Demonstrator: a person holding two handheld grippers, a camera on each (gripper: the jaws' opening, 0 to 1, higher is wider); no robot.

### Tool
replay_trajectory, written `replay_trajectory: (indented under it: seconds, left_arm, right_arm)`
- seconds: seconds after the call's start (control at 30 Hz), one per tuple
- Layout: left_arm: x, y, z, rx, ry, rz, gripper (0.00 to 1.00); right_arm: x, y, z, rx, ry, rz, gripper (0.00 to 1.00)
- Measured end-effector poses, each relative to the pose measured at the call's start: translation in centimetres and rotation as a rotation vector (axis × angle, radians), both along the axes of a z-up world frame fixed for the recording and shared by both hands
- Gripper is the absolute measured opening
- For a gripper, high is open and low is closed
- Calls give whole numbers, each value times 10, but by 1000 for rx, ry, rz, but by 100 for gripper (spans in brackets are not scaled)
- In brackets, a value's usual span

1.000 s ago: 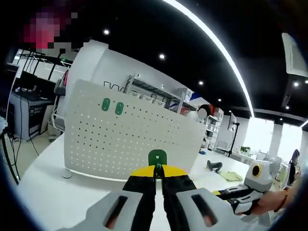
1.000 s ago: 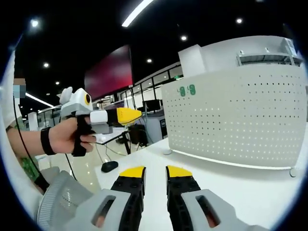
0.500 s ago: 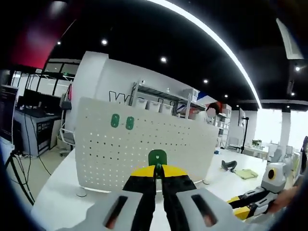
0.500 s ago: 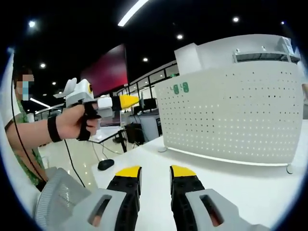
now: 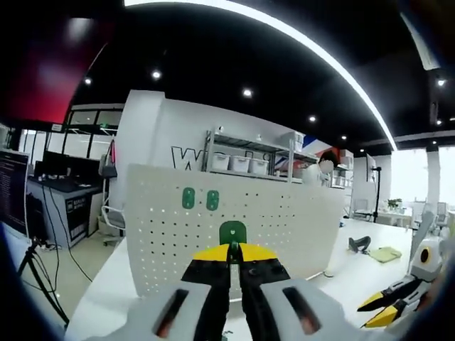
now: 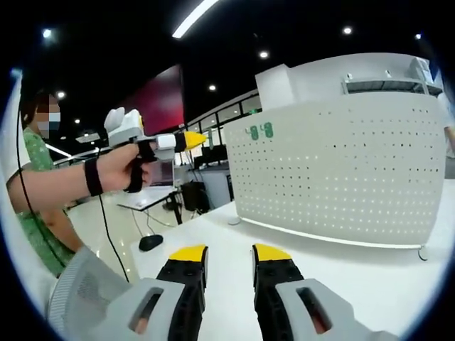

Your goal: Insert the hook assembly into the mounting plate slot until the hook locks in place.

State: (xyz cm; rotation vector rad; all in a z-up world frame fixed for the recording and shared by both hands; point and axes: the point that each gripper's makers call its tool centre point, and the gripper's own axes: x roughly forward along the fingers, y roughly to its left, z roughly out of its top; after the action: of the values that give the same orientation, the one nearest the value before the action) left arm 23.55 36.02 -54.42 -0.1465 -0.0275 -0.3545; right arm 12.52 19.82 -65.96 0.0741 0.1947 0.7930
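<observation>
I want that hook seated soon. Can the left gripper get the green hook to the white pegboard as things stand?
Probably yes: the left gripper, shut on the green hook, faces the white pegboard with nothing between them.

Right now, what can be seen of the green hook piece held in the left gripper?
The green hook piece is small, flat-faced, with a rounded top, in what looks like glossy green plastic with a small dark mark at its centre. It stands upright, pinched at its lower edge between the yellow tips of the left gripper, whose jaws are closed on it. It is held in the air in front of the white perforated mounting plate, not yet touching it. Two similar green pieces already sit high on the plate.
</observation>
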Motion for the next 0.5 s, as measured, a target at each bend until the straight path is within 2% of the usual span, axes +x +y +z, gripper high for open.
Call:
replay_trajectory:
  seconds: [0.17,0.5]
  left_arm:
    - [9,10,4,25,-11,29,3]
    - [29,32,14,17,-17,81,3]
  right_arm:
    - [1,2,1,-10,0,0,27]
    - [4,1,-2,-26,3,-22,26]
